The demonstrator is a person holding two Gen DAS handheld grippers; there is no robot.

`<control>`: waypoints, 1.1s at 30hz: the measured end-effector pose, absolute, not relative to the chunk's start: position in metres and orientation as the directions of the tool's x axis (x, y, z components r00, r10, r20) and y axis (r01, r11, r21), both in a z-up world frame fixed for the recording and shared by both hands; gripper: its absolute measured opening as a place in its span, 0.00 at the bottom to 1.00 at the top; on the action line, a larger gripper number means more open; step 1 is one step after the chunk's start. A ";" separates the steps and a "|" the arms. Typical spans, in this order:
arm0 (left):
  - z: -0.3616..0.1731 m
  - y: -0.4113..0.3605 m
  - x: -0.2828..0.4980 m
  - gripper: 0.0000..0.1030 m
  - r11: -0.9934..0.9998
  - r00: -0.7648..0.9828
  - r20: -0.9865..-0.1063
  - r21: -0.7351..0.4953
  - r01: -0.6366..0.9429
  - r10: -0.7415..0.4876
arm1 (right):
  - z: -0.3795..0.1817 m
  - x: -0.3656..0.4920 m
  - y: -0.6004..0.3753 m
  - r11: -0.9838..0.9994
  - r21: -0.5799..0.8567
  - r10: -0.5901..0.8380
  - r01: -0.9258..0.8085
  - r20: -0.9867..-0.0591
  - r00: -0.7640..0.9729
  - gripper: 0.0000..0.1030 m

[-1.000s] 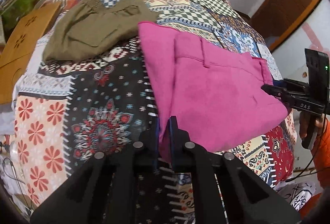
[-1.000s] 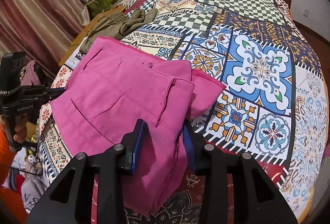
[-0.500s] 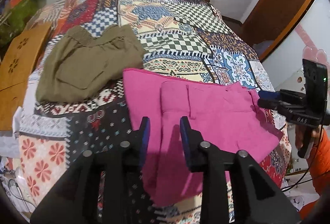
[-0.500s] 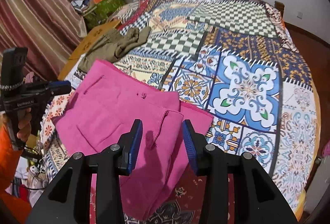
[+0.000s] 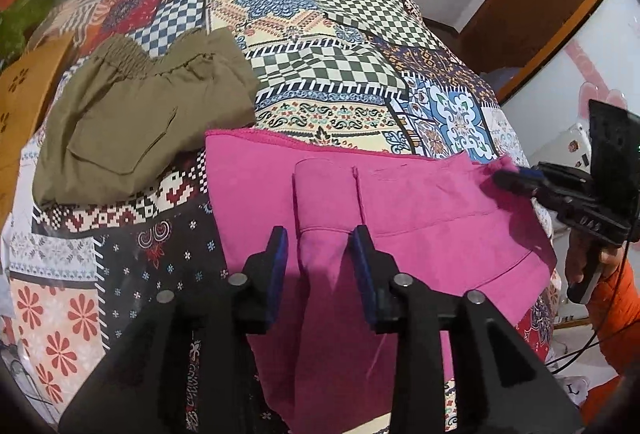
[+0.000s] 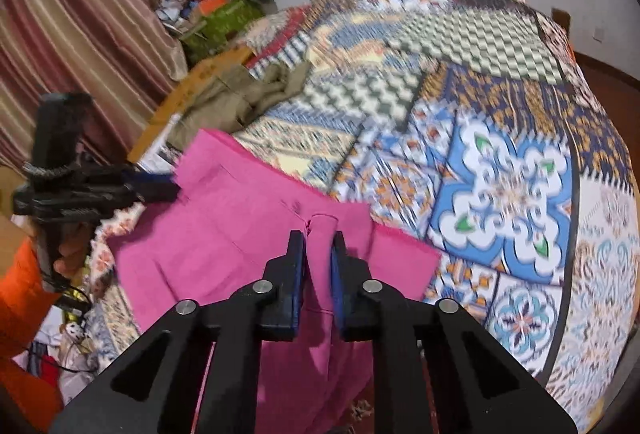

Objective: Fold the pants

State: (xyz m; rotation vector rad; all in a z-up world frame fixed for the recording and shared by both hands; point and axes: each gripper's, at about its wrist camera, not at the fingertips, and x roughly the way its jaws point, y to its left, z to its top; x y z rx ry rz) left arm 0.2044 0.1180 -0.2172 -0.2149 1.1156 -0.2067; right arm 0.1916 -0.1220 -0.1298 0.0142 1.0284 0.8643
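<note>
Patchwork bedspread (image 5: 320,34) carries folded pink pants (image 5: 420,218); right gripper (image 6: 318,254) just closed, pinching their fold; left gripper (image 5: 320,254) just opened, jaws apart above them.

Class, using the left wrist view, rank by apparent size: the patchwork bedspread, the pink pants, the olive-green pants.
1. Patchwork bedspread, clearly largest.
2. Pink pants.
3. Olive-green pants.
The pink pair lies nearer the camera, so ranks two and three are unsure.

The left gripper (image 5: 322,254) hung over the near edge of the pink pants (image 5: 420,218), its jaws just opened and apart. At the pants' other end, the right gripper (image 6: 318,262) had just closed, pinching a raised fold of them.
</note>
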 end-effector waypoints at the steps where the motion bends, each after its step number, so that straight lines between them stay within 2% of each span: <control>1: -0.218 0.120 0.205 0.36 0.957 0.424 -0.862 -0.284 0.051 -0.279 | -0.125 0.192 -0.121 0.675 0.389 0.641 -0.627 -0.730 0.238 0.11; 7: -0.208 0.123 0.207 0.37 0.946 0.433 -0.846 -0.320 0.058 -0.313 | -0.125 0.204 -0.113 0.694 0.353 0.627 -0.627 -0.725 0.285 0.10; 10: -0.204 0.117 0.208 0.55 0.946 0.440 -0.840 -0.312 0.088 -0.318 | -0.139 0.211 -0.114 0.708 0.371 0.616 -0.601 -0.740 0.270 0.10; 11: -0.206 0.115 0.209 0.56 0.951 0.439 -0.846 -0.295 0.090 -0.303 | -0.144 0.211 -0.113 0.711 0.373 0.611 -0.596 -0.747 0.262 0.11; 12: -0.210 0.112 0.211 0.56 0.957 0.431 -0.856 -0.274 0.090 -0.286 | -0.149 0.211 -0.113 0.714 0.373 0.604 -0.592 -0.755 0.254 0.14; 15: -0.224 0.109 0.217 0.56 0.963 0.396 -0.879 -0.257 0.079 -0.267 | -0.156 0.212 -0.116 0.730 0.371 0.585 -0.574 -0.773 0.244 0.18; 16: -0.226 0.109 0.217 0.56 0.961 0.402 -0.874 -0.265 0.077 -0.273 | -0.158 0.214 -0.118 0.730 0.388 0.588 -0.562 -0.777 0.227 0.24; 17: -0.226 0.110 0.217 0.55 0.959 0.407 -0.870 -0.272 0.076 -0.279 | -0.161 0.217 -0.120 0.730 0.412 0.590 -0.546 -0.783 0.198 0.35; 18: -0.226 0.110 0.218 0.54 0.958 0.410 -0.867 -0.278 0.077 -0.284 | -0.162 0.218 -0.123 0.729 0.426 0.594 -0.536 -0.782 0.187 0.40; 20: -0.225 0.110 0.218 0.38 0.947 0.414 -0.853 -0.310 0.086 -0.318 | -0.164 0.217 -0.125 0.721 0.434 0.601 -0.540 -0.780 0.175 0.40; 28: -0.216 0.098 0.214 0.22 0.960 0.466 -0.839 -0.246 0.134 -0.280 | -0.172 0.219 -0.120 0.691 0.471 0.627 -0.548 -0.768 0.131 0.41; 29: -0.214 0.097 0.213 0.20 0.962 0.473 -0.838 -0.236 0.138 -0.273 | -0.171 0.218 -0.118 0.689 0.468 0.628 -0.554 -0.767 0.133 0.38; 30: -0.212 0.096 0.213 0.19 0.963 0.482 -0.834 -0.229 0.142 -0.269 | -0.169 0.217 -0.117 0.677 0.473 0.638 -0.564 -0.759 0.130 0.31; 33: -0.203 0.093 0.210 0.16 0.963 0.513 -0.815 -0.223 0.153 -0.270 | -0.164 0.213 -0.114 0.681 0.437 0.631 -0.588 -0.758 0.167 0.23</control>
